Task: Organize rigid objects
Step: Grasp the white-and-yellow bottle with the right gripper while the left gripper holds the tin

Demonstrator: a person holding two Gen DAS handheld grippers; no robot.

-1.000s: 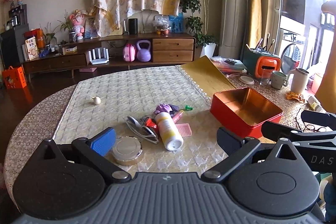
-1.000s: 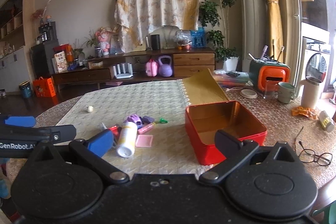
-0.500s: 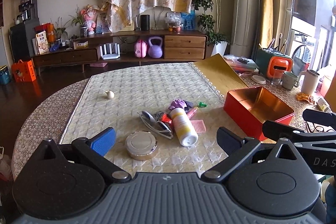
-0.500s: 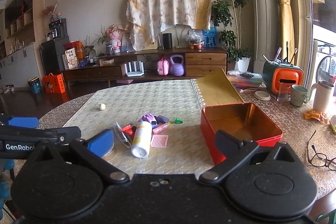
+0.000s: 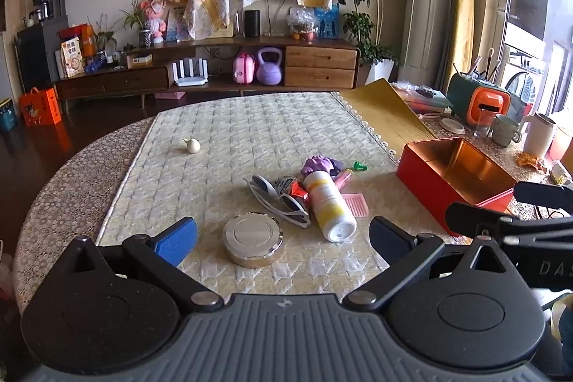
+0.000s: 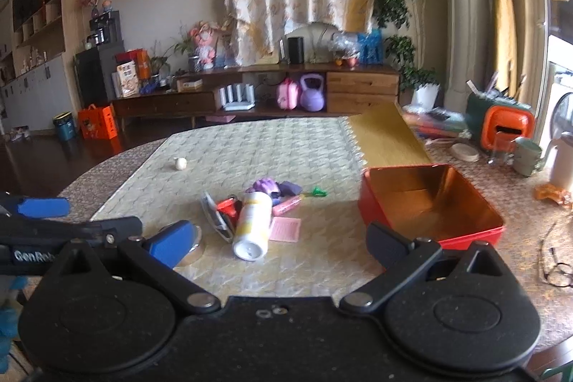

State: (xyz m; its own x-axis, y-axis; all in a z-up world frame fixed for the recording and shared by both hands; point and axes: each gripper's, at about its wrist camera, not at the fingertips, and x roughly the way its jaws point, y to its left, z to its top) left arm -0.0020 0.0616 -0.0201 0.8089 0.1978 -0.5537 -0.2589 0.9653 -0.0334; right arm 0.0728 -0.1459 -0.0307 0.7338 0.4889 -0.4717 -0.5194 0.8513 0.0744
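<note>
Rigid objects lie heaped just ahead of our fingers on the quilted table mat, and much of the heap is hard for us to read. We make out a white and yellow bottle lying on its side, long axis running away from us, its flat end toward our left gripper and its far end buried under a purple toy. Sunglasses press against the bottle's left flank; something red between them is mostly covered and we cannot name it. A pink comb peeks out on the bottle's right.

A round metal tin sits between our left fingertips, touched by neither; those fingers are spread wide and grip nothing. Our right gripper is likewise spread and empty; its blue pad hides most of the tin.

An open red box stands beyond the right finger. The right-wrist view is motion-blurred. A small pale ball-like object lies well apart, beyond the left finger.
</note>
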